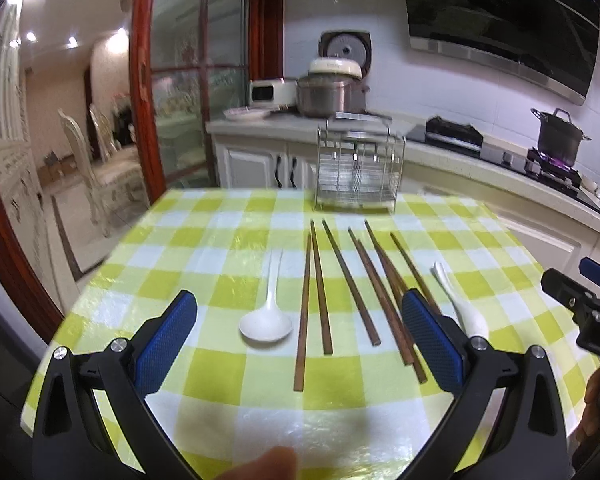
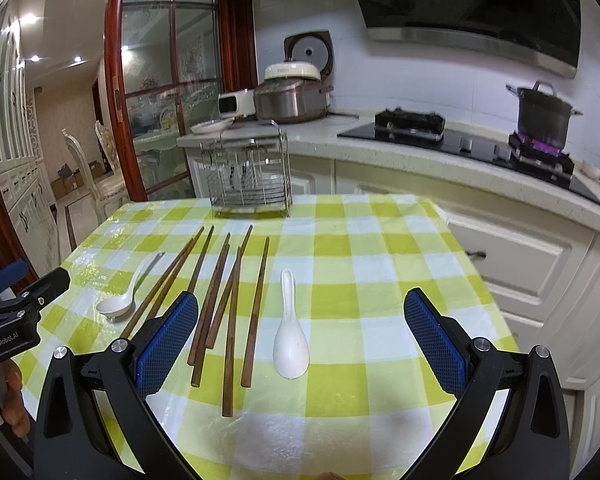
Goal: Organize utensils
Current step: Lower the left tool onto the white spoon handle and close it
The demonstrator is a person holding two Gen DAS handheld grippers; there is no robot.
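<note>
Several brown wooden chopsticks [image 1: 342, 284] [image 2: 230, 300] lie side by side on the green-and-white checked table [image 1: 220, 376] [image 2: 360, 280]. A white ladle-like spoon [image 1: 266, 320] [image 2: 118, 304] lies left of them, a white soup spoon [image 1: 466, 312] [image 2: 290, 344] right of them. A wire utensil rack [image 1: 358, 172] [image 2: 250, 176] stands empty at the table's far edge. My left gripper [image 1: 300, 312] is open above the left spoon and chopsticks. My right gripper [image 2: 300, 312] is open above the right spoon and chopsticks. Both hold nothing.
A kitchen counter [image 2: 420, 152] runs behind and right of the table, with a rice cooker [image 2: 292, 96], a stove and a pot over a lit burner [image 2: 544, 116]. A glass door with a red frame [image 1: 140, 80] and chairs are at left.
</note>
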